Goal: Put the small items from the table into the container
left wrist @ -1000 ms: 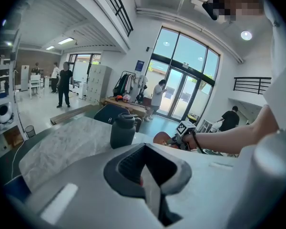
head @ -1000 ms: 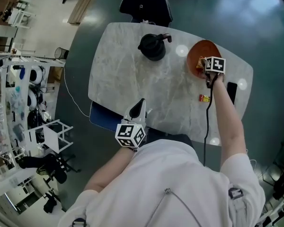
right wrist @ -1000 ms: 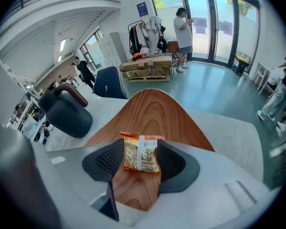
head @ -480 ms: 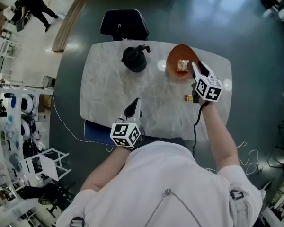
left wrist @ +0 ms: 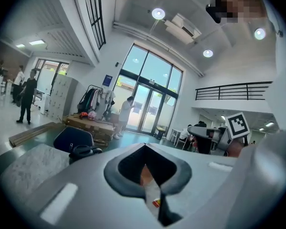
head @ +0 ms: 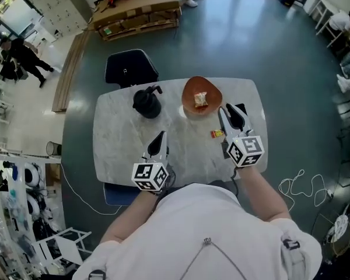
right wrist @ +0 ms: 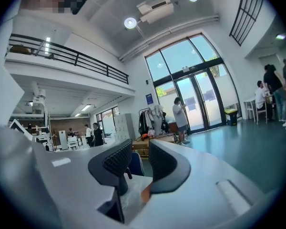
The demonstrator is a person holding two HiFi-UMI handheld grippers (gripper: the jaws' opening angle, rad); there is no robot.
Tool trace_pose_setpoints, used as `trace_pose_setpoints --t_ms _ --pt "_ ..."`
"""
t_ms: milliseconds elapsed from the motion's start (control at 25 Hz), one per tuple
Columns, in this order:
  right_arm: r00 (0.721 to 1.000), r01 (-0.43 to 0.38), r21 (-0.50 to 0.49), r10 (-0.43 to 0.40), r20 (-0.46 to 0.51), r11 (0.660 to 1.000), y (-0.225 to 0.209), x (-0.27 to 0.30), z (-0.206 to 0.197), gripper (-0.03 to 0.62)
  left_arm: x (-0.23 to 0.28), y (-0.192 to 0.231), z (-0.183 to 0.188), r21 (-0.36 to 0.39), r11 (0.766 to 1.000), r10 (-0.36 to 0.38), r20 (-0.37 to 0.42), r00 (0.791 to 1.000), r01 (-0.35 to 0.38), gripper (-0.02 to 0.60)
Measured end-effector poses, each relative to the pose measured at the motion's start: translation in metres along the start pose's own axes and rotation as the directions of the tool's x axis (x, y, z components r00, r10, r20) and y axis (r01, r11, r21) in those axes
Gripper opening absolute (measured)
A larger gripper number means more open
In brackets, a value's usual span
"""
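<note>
a small red-and-yellow packet [head: 217, 133] lies on the table [head: 122, 139] near the orange bowl [head: 213, 91]; the right claw [head: 230, 114] is closing, empty; the left claw [head: 158, 140] is pressed together.

The pale marbled table [head: 119, 142] carries 4 things: a black jug [head: 147, 104], an orange bowl [head: 213, 91] (small packet [head: 200, 100] inside), a small red-and-yellow item [head: 217, 133] and a flat black object [head: 241, 105].
</note>
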State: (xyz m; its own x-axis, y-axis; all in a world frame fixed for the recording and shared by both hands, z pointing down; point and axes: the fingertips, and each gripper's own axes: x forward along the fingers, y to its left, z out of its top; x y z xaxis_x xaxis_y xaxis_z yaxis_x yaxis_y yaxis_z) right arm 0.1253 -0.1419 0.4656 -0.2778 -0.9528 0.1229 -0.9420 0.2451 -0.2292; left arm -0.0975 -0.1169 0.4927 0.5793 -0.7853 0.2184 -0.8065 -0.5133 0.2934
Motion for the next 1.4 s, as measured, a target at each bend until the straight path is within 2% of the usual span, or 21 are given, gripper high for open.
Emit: trace_pose_setpoints --t_ms 120,360,560,760,880,1320,1400 --pt "0.999 0.002 -0.048 0.0 0.032 0.999 0.005 -0.02 0.008 0.132 0.009 -0.015 0.013 0.024 0.999 -0.04 0.03 0.999 0.039 0.005" --pt "0.999 0.029 -0.052 -0.027 0.034 0.998 0.005 -0.043 0.008 0.13 0.015 -0.034 0.022 0.046 0.996 -0.084 0.055 0.995 0.082 0.005" --pt "0.999 0.039 -0.038 -0.039 0.021 0.999 0.007 -0.048 0.003 0.129 0.011 -0.049 0.031 0.154 0.981 -0.132 0.076 0.988 0.119 0.001" --pt "0.998 0.035 -0.02 -0.033 0.059 0.999 0.01 -0.052 0.008 0.121 0.006 -0.06 0.036 0.082 0.968 -0.246 0.127 0.961 0.237 0.005" --pt "0.997 0.043 -0.014 -0.042 0.065 0.999 0.007 -0.053 0.01 0.098 0.008 -0.06 0.036 0.1 0.968 -0.241 0.124 0.963 0.23 0.005" --pt "0.997 0.081 -0.011 -0.081 0.014 0.997 -0.015 -0.061 -0.004 0.067 0.022 -0.057 0.021 0.071 0.974 -0.219 0.08 0.972 0.214 0.005" --pt "0.995 0.1 -0.016 -0.1 0.005 0.995 -0.021 -0.062 -0.005 0.03 0.024 -0.059 0.02 0.069 0.974 -0.222 0.073 0.972 0.217 0.005"
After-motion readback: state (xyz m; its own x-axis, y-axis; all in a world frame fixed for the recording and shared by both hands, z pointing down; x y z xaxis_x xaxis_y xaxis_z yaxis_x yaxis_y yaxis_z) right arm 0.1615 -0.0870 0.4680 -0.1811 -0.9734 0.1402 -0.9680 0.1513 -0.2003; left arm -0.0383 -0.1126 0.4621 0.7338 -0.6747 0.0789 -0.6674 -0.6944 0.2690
